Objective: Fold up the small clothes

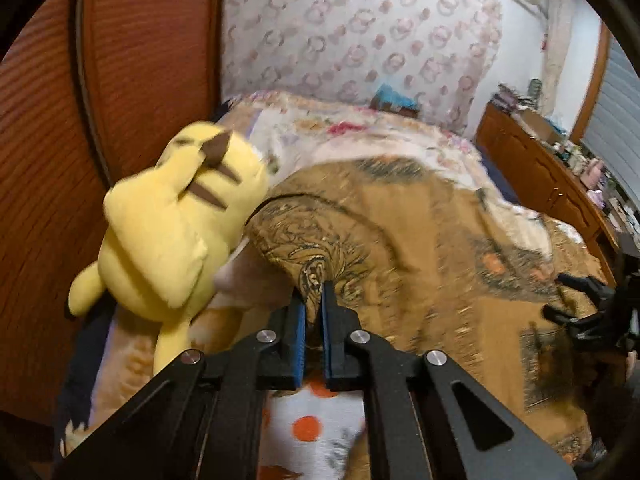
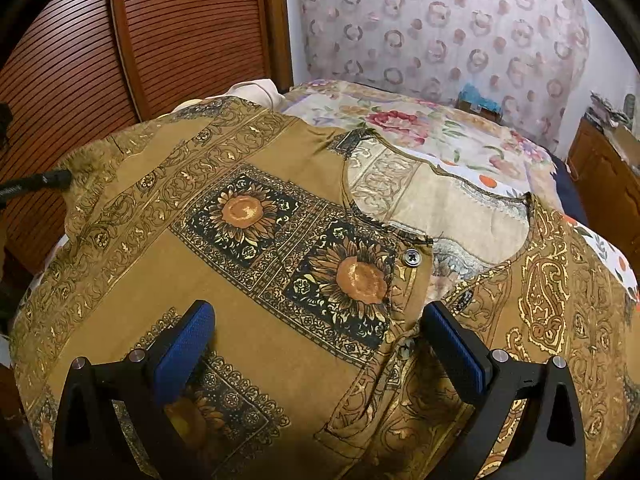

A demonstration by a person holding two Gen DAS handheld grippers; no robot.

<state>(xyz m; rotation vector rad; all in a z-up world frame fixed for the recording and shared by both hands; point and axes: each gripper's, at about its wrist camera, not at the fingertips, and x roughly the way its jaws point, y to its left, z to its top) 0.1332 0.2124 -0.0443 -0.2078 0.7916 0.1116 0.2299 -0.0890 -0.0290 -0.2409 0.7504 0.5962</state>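
On the shirt (image 2: 280,264), no legible writing.

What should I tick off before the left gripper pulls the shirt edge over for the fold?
1. Left gripper pinches the brown shirt: ok, pads closed on a bunched edge.
2. Right gripper free of cloth: ok, jaws wide open above the shirt front.
3. Shirt spread flat: not ok, it is raised and rumpled near the left pinch.
4. Yellow plush toy clear of the fold path: cannot tell, it sits right beside the lifted edge.
5. Only one layer pinched: cannot tell, the cloth bunches between the pads.
6. Top button fastened: cannot tell.
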